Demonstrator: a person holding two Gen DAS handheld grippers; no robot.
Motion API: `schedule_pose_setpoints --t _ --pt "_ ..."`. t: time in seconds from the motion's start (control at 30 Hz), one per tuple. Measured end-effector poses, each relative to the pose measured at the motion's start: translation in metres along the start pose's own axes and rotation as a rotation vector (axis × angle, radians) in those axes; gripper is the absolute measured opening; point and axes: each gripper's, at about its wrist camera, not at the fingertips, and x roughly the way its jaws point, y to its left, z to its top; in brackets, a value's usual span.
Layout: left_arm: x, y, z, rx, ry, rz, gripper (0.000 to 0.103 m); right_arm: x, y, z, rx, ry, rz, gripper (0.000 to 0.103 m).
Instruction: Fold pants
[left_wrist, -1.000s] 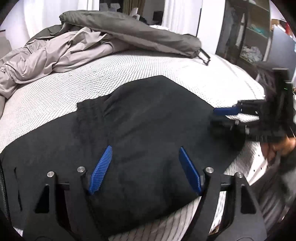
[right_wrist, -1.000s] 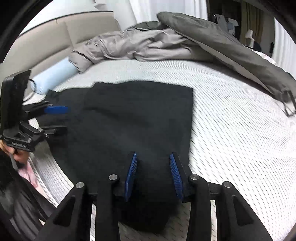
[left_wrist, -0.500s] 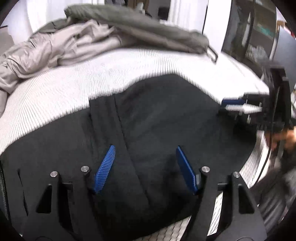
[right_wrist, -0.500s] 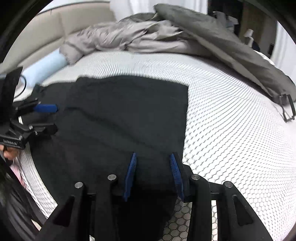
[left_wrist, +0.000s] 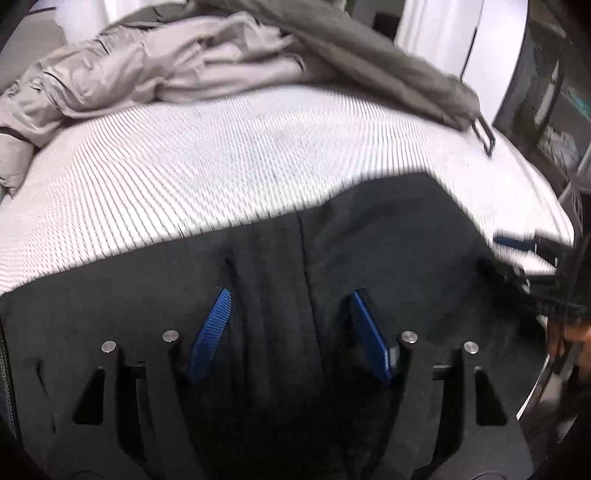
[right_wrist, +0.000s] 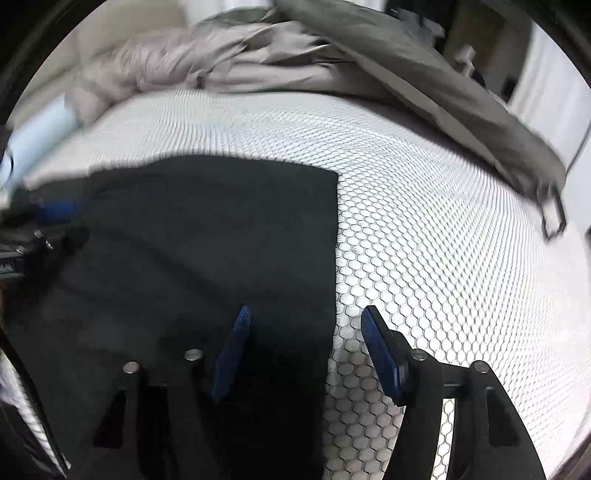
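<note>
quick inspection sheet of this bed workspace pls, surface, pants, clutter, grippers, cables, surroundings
surface: white honeycomb-textured mattress, mostly bare.
job's things: black pants lying flat, a folded layer on top, straight edge toward the bare mattress.
clutter: grey duvet heaped at the far side; light blue pillow at the headboard.
grippers: left gripper open over the pants; right gripper opening, straddling the pants' edge, nothing pinched.
cables: nothing seen.
surroundings: white curtains; dark shelving, blurred.
</note>
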Motion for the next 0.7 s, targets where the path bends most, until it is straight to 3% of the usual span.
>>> schedule_pose_setpoints --t 0.07,0.13,0.2,0.27,0.37,0.43,0.53,0.6,0.7 --pt "0.004 0.007 0.01 -0.077 -0.014 -0.007 0.065 -0.005 -0.007 0.001 0.066 -0.01 0.078 0.063" --pt "0.019 0.009 0.011 -0.091 0.055 0.026 0.06 -0.003 -0.005 0.0 0.094 -0.005 0.141 0.063" --pt "0.034 0.013 0.009 -0.073 0.086 0.053 0.061 0.009 0.004 -0.002 0.046 0.031 0.087 0.063" --pt "0.037 0.019 0.01 -0.101 0.088 0.032 0.062 0.017 -0.001 -0.004 0.047 0.057 0.073 0.062" --pt "0.012 0.016 0.005 -0.071 0.05 0.062 0.061 0.007 -0.026 -0.01 0.151 0.057 0.074 0.063" --pt "-0.011 0.011 -0.005 -0.056 0.019 0.087 0.061 -0.011 -0.032 -0.017 0.169 0.01 0.069 0.063" --pt "-0.048 -0.01 -0.029 0.015 -0.04 0.096 0.062 -0.042 -0.014 -0.032 0.071 -0.052 0.14 0.063" --pt "-0.066 -0.029 -0.05 0.057 -0.072 0.124 0.071 -0.055 0.002 -0.04 0.011 -0.088 0.148 0.065" --pt "-0.081 -0.052 -0.07 0.105 -0.085 0.125 0.075 -0.065 0.028 -0.052 -0.061 -0.112 0.21 0.077"
